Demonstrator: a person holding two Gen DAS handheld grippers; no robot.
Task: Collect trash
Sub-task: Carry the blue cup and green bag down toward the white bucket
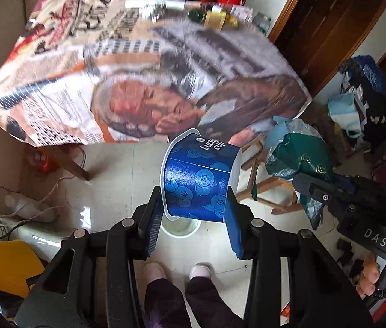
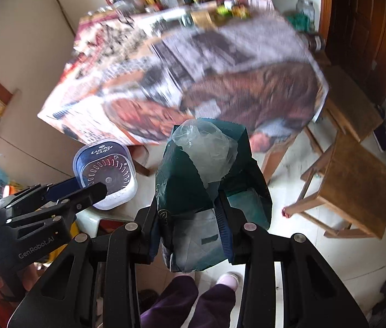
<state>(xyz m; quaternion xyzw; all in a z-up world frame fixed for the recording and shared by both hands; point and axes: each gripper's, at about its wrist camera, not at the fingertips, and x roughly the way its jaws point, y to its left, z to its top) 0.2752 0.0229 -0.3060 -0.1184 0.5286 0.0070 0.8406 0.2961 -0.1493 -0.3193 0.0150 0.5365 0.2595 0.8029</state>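
Jaws of the left gripper (image 1: 197,210) clamp a blue cup (image 1: 199,180) on its side, above the tiled floor (image 1: 116,169). Jaws of the right gripper (image 2: 191,227) pinch a crumpled green bag (image 2: 209,180). Only the right wrist view shows the cup's dark base; only the left shows its blue patterned wall. Behind both, a tabletop (image 1: 143,63) under a printed cloth carries jars. A wooden stool (image 2: 356,180) appears clearly in the right view.

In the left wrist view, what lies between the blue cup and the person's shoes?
A white bucket on the tiled floor, directly below the blue cup clamped in the left gripper, above the shoes.
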